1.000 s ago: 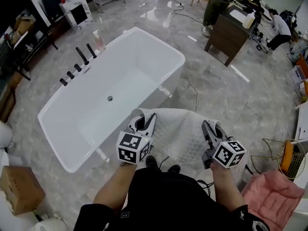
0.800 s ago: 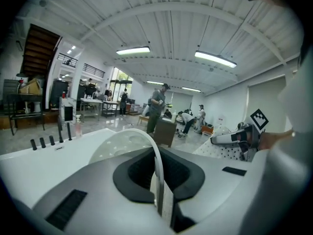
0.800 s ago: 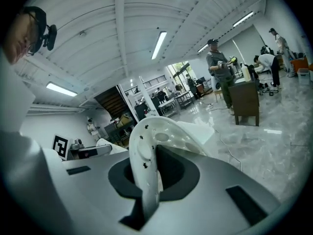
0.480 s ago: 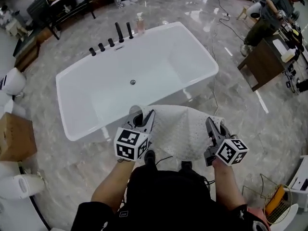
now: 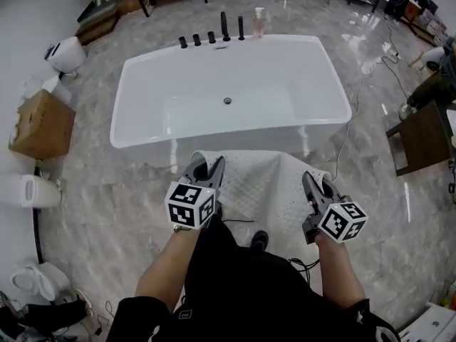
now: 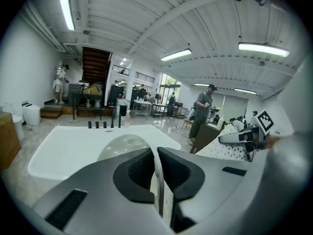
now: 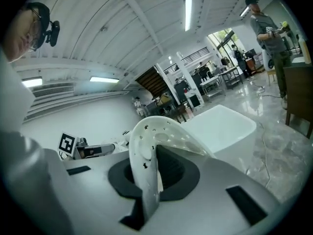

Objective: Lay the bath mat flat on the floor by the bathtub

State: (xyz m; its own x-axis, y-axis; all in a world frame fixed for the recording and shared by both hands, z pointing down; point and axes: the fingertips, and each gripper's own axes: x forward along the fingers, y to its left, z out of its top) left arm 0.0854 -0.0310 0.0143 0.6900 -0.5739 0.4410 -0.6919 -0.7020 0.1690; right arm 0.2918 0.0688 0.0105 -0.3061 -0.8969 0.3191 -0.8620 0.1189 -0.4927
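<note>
A white perforated bath mat [image 5: 260, 187] hangs stretched between my two grippers, just in front of the white bathtub [image 5: 231, 91]. My left gripper [image 5: 206, 171] is shut on the mat's left near corner; the mat edge [image 6: 157, 173] runs pinched between its jaws. My right gripper [image 5: 313, 185] is shut on the right near corner, where the mat [image 7: 146, 146] curls up out of the jaws. The mat's far edge droops toward the floor by the tub's near wall. Both grippers sit level with each other, apart by about the mat's width.
Black taps [image 5: 211, 34] and a soap bottle [image 5: 258, 20] stand at the tub's far rim. A cardboard box [image 5: 39, 123] and white toilets [image 5: 64, 52] are at left, a dark cabinet [image 5: 424, 137] at right. A cable [image 5: 349, 144] trails on the marble floor.
The view has swung so the tub now lies square ahead instead of angled to the left. Both grippers keep hold of the mat and have turned with me toward the tub's long side.
</note>
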